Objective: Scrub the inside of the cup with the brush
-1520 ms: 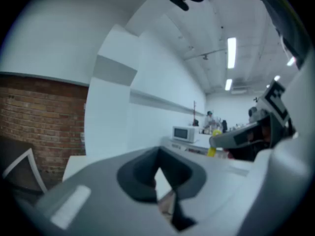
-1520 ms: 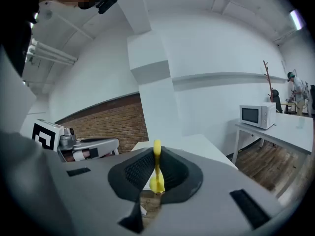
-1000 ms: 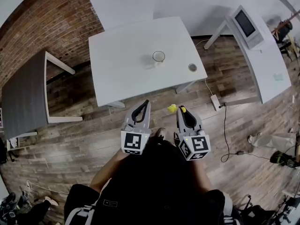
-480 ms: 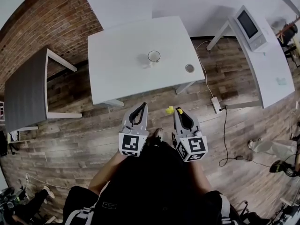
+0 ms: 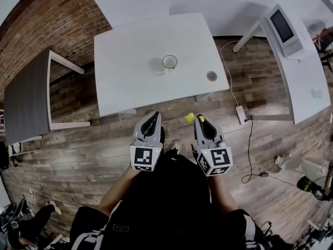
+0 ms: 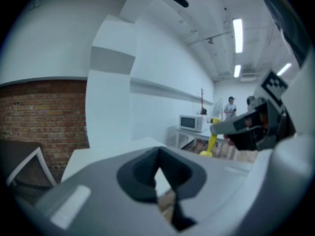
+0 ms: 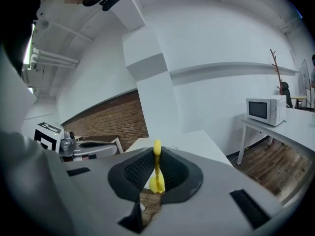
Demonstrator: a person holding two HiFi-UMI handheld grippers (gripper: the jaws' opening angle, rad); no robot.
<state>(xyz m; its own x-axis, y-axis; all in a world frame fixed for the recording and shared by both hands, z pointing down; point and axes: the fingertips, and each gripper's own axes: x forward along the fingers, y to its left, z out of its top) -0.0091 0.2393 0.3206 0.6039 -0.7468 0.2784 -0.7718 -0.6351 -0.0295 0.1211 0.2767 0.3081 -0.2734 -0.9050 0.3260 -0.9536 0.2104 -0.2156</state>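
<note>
The white round cup [image 5: 169, 62] stands upright near the middle of the white rectangular tabletop [image 5: 125, 72], and both grippers are well apart from it, over the wooden plank floor [image 5: 93, 150] on the person's side of the cup. The right gripper [image 5: 200, 118] has its jaws closed on the slim yellow plastic brush [image 5: 190, 118], and one end of the brush sticks out to the side. The left gripper [image 5: 155, 114] has its jaws pressed together with nothing between them.

I judge the step in hand to be the approach to the cup. To do it well, the left jaws should first open and take the cup by its wall, so that it does not slide. Then the brush should go down straight through the cup's mouth, with its working end forward. I cannot tell from here which end has the bristles.

There is good open room. The tabletop around the cup is bare except for a small grey round lid-like object [image 5: 212, 76], right of the cup and close to the near edge, and the right gripper should pass clear of it. The cup itself is far enough from every edge. On the floor, right of the cup and nearer the person, lies a white power strip with cable [image 5: 240, 113], which is a risk for the feet.
</note>
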